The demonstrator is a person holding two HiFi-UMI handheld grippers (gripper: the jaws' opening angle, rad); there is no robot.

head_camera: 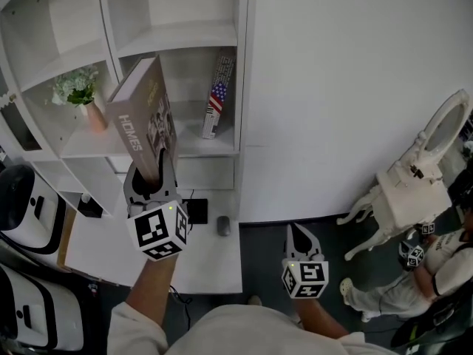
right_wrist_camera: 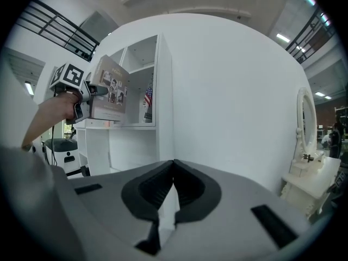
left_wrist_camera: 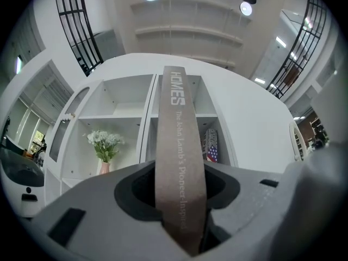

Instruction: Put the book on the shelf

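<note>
The tan book (head_camera: 140,120) with "HOMES" on its spine is held upright by its lower end, my left gripper (head_camera: 151,174) shut on it. It hangs in front of the white shelf (head_camera: 194,145), level with the middle compartment. In the left gripper view the spine (left_wrist_camera: 178,162) runs up between the jaws, which press on both sides of it. My right gripper (head_camera: 299,234) hangs lower and to the right, before the bare wall, shut and empty. In the right gripper view its jaws (right_wrist_camera: 173,165) meet at the tips, and the book (right_wrist_camera: 109,88) shows far to the left.
A flag-covered book (head_camera: 218,95) leans in the same compartment, on its right side. A pink vase of white flowers (head_camera: 81,95) stands in the compartment to the left. Below lies a white desk (head_camera: 214,261) with a mouse (head_camera: 223,225). A white vanity (head_camera: 414,191) and a seated person (head_camera: 443,268) are at right.
</note>
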